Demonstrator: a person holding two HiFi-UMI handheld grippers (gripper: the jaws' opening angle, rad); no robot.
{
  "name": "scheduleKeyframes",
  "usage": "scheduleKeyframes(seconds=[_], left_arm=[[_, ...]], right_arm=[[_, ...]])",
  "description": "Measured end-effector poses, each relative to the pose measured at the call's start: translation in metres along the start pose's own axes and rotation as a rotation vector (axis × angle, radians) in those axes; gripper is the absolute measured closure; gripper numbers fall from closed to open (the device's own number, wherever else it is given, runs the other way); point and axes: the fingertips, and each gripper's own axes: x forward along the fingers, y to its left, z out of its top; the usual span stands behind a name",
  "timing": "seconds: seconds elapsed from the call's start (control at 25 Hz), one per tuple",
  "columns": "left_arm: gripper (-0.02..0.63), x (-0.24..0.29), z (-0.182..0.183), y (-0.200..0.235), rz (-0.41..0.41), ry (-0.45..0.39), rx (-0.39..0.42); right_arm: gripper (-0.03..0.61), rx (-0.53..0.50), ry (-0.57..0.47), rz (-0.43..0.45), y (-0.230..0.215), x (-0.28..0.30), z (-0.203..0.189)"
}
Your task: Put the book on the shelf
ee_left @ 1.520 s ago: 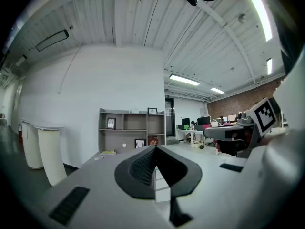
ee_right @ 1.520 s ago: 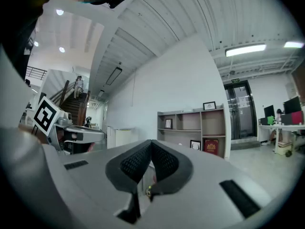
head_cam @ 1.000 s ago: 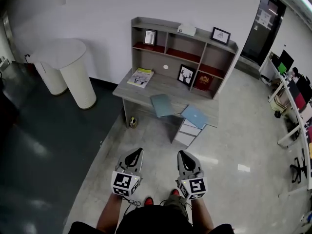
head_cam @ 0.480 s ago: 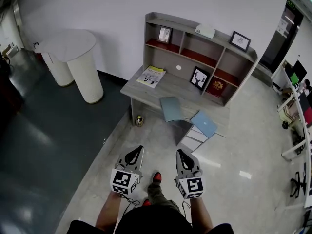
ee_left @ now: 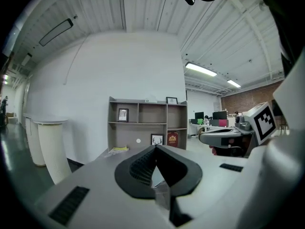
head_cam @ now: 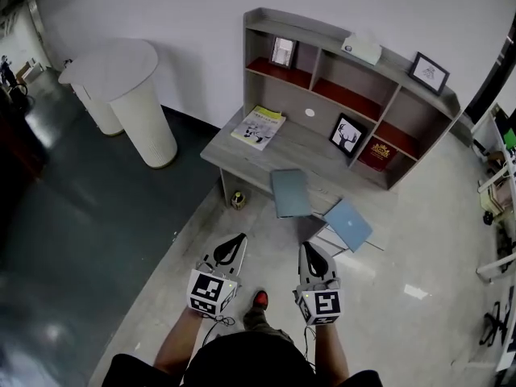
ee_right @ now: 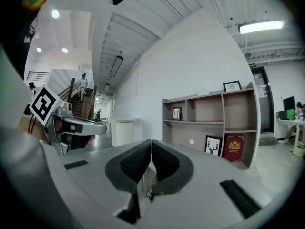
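Both tongs clenched, empty.
Left tongs and right tongs hang short of the desk; blue-grey book lies flat at its front edge, below the shelf.

Wall, white, plain: running across 11 to 1 o'clock. Round white pedestal table: standing at 10 o'clock, near the wall. Grey desk: standing at 12 to 1 o'clock. Dark floor: spreading at 8 to 9 o'clock. Pale glossy floor: lying from 6 to 3 o'clock, catching glare. Ribbed white ceiling: carrying strip lights, glowing.
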Motion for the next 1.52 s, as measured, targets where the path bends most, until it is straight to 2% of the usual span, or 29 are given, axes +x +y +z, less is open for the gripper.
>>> scheduleKeyframes(seconds=[0.28,0.72,1.04,1.32,1.52], left_arm=[[0.607,0.066,-0.010,0.015,0.016,0.052,-0.016],[0.607,0.120,-0.037,0.041,-0.031,0.135,-0.019],[0.607,0.156,-0.093,0.080,-0.116,0.221,-0.008],[0.607,0.179,-0.152,0.098,-0.172,0.274,-0.003],[0.607,0.187,-0.195,0.104,-0.199,0.311,0.002]], right_arm=[[0.551,0.047,0.024,0.013,-0.042,0.055,-0.013],[0.549,0.030,0.113,-0.001,-0.058,0.103,-0.056],[0.550,-0.018,0.214,-0.089,-0.053,0.149,-0.109],[0.550,-0.023,0.251,-0.151,-0.053,0.183,-0.170],[0.549,-0.055,0.304,-0.159,-0.049,0.193,-0.216]])
